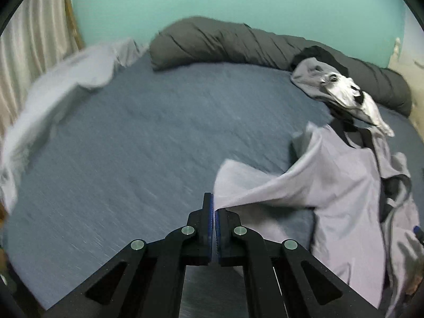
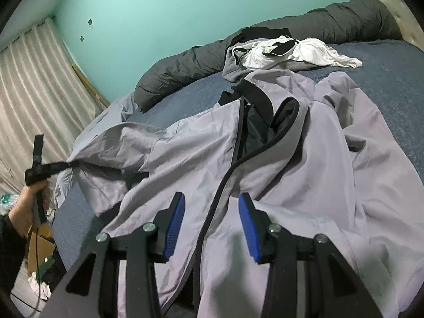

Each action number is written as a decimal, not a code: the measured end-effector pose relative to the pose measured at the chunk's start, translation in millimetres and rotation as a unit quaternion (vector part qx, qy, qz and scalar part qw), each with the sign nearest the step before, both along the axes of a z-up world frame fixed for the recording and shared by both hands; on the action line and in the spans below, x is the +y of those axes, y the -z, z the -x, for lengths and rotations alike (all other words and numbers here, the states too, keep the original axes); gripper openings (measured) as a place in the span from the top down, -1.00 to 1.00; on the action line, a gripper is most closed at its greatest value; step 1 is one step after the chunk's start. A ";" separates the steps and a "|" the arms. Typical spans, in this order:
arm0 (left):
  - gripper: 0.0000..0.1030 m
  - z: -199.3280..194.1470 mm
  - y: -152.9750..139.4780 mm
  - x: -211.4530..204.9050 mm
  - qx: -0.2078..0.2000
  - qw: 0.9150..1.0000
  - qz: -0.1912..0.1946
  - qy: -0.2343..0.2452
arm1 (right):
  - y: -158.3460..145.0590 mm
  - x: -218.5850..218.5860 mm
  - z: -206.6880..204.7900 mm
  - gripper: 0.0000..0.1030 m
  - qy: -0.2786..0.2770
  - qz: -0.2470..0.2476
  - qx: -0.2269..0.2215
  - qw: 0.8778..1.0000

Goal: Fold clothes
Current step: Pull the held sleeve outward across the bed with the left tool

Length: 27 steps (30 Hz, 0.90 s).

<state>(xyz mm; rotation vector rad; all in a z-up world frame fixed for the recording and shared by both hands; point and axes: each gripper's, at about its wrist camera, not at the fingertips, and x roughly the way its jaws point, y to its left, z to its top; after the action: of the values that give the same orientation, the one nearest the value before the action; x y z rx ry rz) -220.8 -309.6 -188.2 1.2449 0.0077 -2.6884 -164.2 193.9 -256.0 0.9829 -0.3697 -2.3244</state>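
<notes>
- Blue bed (image 2: 392,79): a lilac zip jacket (image 2: 304,159) sprawls crumpled and unfolded across it.
- The jacket looks thin, limp, probably slippery; hems and sleeve ends suit gripping.
- Left gripper (image 1: 214,212) pinches a jacket edge, seemingly a sleeve.
- Right gripper (image 2: 211,214) hovers spread over the zip.

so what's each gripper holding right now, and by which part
The left gripper is shut on the light grey zip jacket, pinching the end of its outstretched sleeve. The right gripper holds nothing; its jaws are open above the jacket's front zip.

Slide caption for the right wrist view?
Open right gripper hovers over grey zip jacket; left gripper pulls its sleeve.
</notes>
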 end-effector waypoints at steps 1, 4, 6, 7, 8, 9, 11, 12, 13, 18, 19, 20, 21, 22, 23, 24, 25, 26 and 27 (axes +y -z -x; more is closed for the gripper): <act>0.98 3.7 -7.6 -0.2 0.003 1.000 0.013 0.001 | -0.1 0.5 0.3 0.18 0.001 0.001 0.000 1.000; 0.98 14.8 -30.5 -1.0 0.011 0.999 0.051 0.004 | -0.5 2.0 1.2 0.18 0.002 0.004 -0.001 1.000; 0.97 22.8 -31.1 4.9 -0.003 0.998 0.063 0.010 | 0.0 2.3 1.4 0.18 0.002 0.006 -0.001 1.000; 0.97 25.0 -25.7 5.8 -0.013 0.998 0.067 0.013 | 0.6 1.8 1.1 0.18 0.002 0.006 -0.002 1.000; 0.97 27.3 -20.4 6.8 -0.023 0.997 0.071 0.016 | 1.1 1.2 0.9 0.18 0.001 0.006 -0.003 1.000; 0.97 29.7 -8.6 8.5 -0.039 0.997 0.066 0.023 | 1.6 0.3 0.5 0.18 0.000 0.006 -0.005 1.000; 0.95 28.7 10.7 9.1 -0.060 0.996 0.048 0.036 | 1.3 -1.1 0.4 0.18 -0.003 0.006 -0.004 1.000; 0.95 27.9 26.1 9.7 -0.073 0.996 0.027 0.044 | 0.9 -1.9 0.0 0.18 -0.005 0.006 -0.003 1.000; 0.95 27.0 35.5 11.4 -0.082 0.995 0.022 0.045 | 0.4 -2.5 -0.4 0.18 -0.004 0.005 0.000 1.000; 0.93 13.8 79.8 29.2 -0.120 0.990 0.002 0.077 | 0.3 -1.4 -0.9 0.18 -0.003 0.010 -0.001 1.000; 0.91 10.4 86.5 33.7 -0.127 0.988 0.004 0.086 | 0.4 -0.8 -0.7 0.18 -0.002 0.012 -0.002 1.000; 0.85 6.6 88.2 36.4 -0.128 0.987 0.006 0.092 | 0.5 -0.3 -0.6 0.18 -0.002 0.012 -0.003 1.000; 0.80 2.7 89.9 39.0 -0.129 0.987 0.009 0.099 | 0.3 0.0 -0.9 0.18 -0.001 0.013 -0.003 1.000; 0.70 -1.6 86.4 38.3 -0.123 0.988 0.009 0.097 | -0.2 0.1 -1.3 0.18 -0.001 0.013 -0.003 1.000; 0.52 -5.9 82.8 37.7 -0.116 0.989 0.010 0.095 | -0.6 0.1 -1.9 0.18 -0.001 0.014 -0.002 1.000; 0.40 -10.6 78.9 34.4 -0.108 0.990 0.009 0.090 | -1.3 0.0 -2.3 0.18 -0.001 0.014 -0.001 1.000; 0.23 -15.4 75.0 31.0 -0.101 0.991 0.009 0.086 | -2.0 -0.1 -2.7 0.18 -0.002 0.015 0.000 1.000; 0.20 -20.2 71.0 27.7 -0.093 0.992 0.008 0.082 | -2.4 -0.6 -2.9 0.18 -0.002 0.016 0.000 1.000; 0.20 -25.7 67.6 22.5 -0.088 0.993 0.012 0.077 | -2.6 -1.2 -3.1 0.18 -0.003 0.017 0.000 1.000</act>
<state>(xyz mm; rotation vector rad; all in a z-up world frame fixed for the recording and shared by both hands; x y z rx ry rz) -195.1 -287.0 -255.8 1.5308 -0.1492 -2.6842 -161.1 192.7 -253.4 0.9656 -0.4041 -2.3061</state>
